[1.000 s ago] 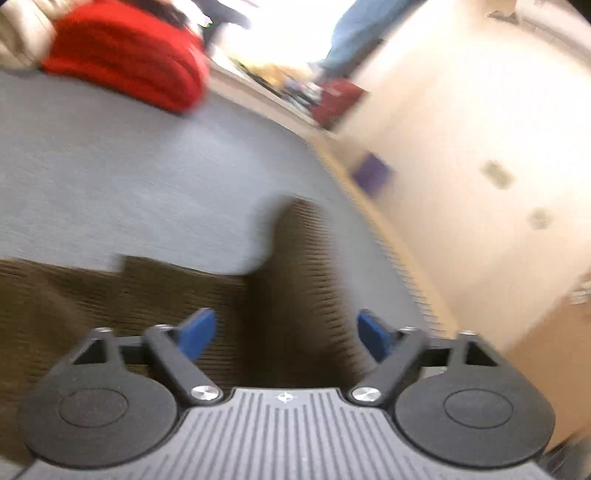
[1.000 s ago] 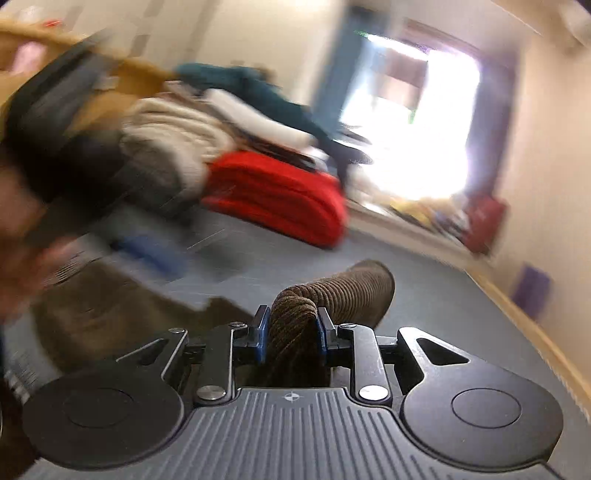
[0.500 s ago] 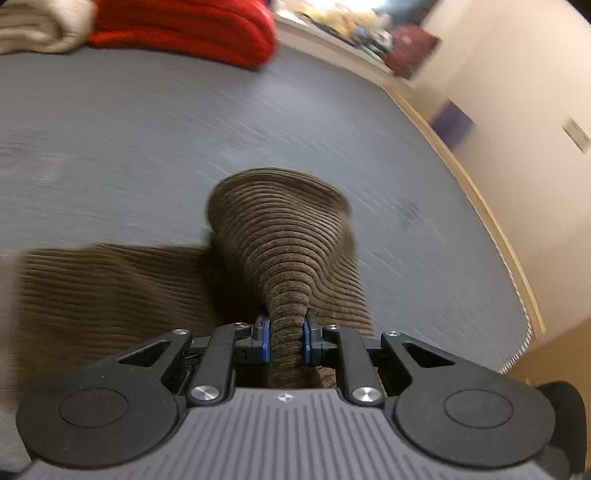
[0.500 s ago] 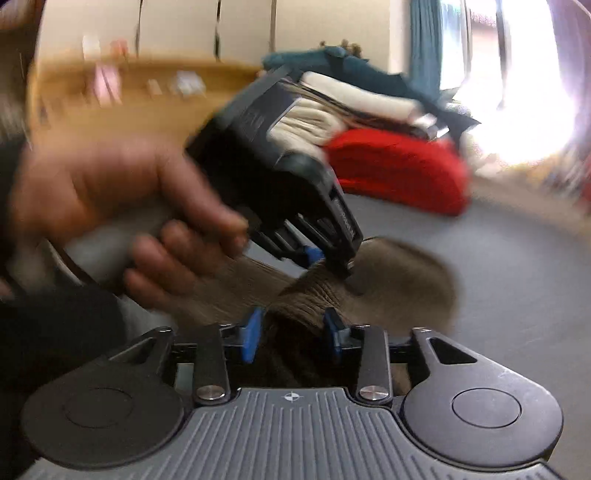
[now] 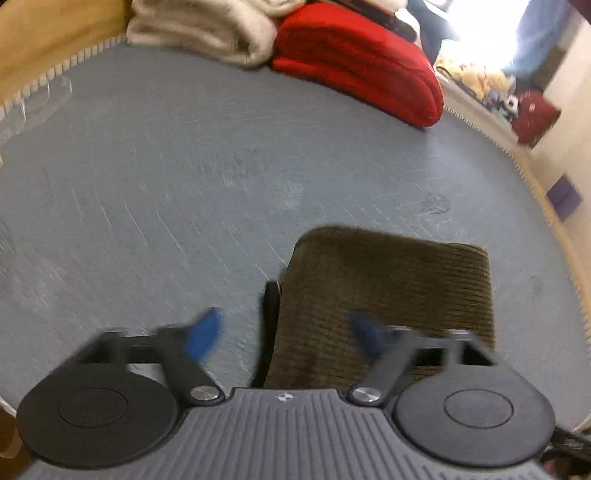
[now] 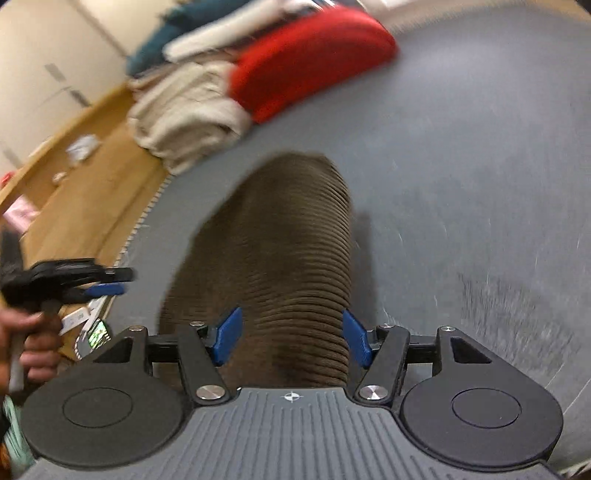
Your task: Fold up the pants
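Brown corduroy pants lie folded into a compact block on the grey mat, lower right of centre in the left wrist view. Edges look squared, so the fold seems laid down and let go on purpose. Left gripper hangs over the near left edge of the pants, jaws wide apart. They have just been opening, with nothing pinched between them: the left blue pad sits over bare mat, the right blue pad over the corduroy, contact unclear because of motion blur. A dark strip shows at the left edge of the fold, maybe a lower layer or shadow, cannot tell. Far side of the mat: a red folded garment and a cream folded garment, touching each other, well apart from the pants. Probably a pile of finished items.

Right wrist view: same pants run away from the camera as a long ribbed slab on the mat. Right gripper straddles the near end, jaws parted and just been opening. Fabric lies between the pads, but they stand off its sides, with no squeeze visible. Reads as a release after setting the fold down. The left gripper shows at the left edge, held in the person's hand, off to the side of the pants and not touching them. The red garment and cream garment are stacked up at the far end, with teal fabric behind them.

Judgement: fold is near done, and next would be smoothing or one more fold.
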Demonstrator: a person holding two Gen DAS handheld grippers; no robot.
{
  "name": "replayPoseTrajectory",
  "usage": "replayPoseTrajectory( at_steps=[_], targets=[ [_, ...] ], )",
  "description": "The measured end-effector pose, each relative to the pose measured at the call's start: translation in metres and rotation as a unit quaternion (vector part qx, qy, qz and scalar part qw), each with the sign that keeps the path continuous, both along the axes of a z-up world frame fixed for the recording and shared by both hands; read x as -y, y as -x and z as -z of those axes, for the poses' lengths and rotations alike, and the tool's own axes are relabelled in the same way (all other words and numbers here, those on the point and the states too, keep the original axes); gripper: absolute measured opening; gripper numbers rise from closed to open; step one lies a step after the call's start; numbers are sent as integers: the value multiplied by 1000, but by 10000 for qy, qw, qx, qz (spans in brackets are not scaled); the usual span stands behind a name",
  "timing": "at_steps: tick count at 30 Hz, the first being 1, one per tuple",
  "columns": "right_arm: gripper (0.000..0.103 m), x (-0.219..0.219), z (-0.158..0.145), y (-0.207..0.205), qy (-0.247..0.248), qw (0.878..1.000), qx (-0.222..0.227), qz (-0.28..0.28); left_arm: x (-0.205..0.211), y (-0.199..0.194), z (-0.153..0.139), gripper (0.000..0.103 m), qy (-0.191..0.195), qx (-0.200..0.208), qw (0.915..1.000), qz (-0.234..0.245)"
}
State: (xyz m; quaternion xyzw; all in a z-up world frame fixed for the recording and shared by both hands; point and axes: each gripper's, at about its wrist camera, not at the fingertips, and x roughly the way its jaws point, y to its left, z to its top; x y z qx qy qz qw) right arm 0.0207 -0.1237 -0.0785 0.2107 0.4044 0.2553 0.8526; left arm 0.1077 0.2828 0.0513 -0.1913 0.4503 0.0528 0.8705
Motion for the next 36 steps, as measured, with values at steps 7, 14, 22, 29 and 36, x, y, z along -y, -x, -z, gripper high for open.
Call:
replayPoseTrajectory(
  at_steps=[7,14,22,29,36],
  targets=[
    [67,-29,38,-20,-32,9970,-755,186,-20,-34,77,90,1082,-412,9933,-42],
    [70,-48,50,-41,37,9955,-947,-73,3,-53,128,95,1275,-347,9912,109],
    [45,-53,45,-43,218,9975,-631,-243,9,-43,127,82,1082,-221,9939,40],
    [33,-55,9,-29,223,9997,125,-46,22,-20,103,48,1008,267,9943,240],
    [31,-27,-15,-28,357,9979,488,224,62,-34,82,44,1085,138,9912,741]
  ],
)
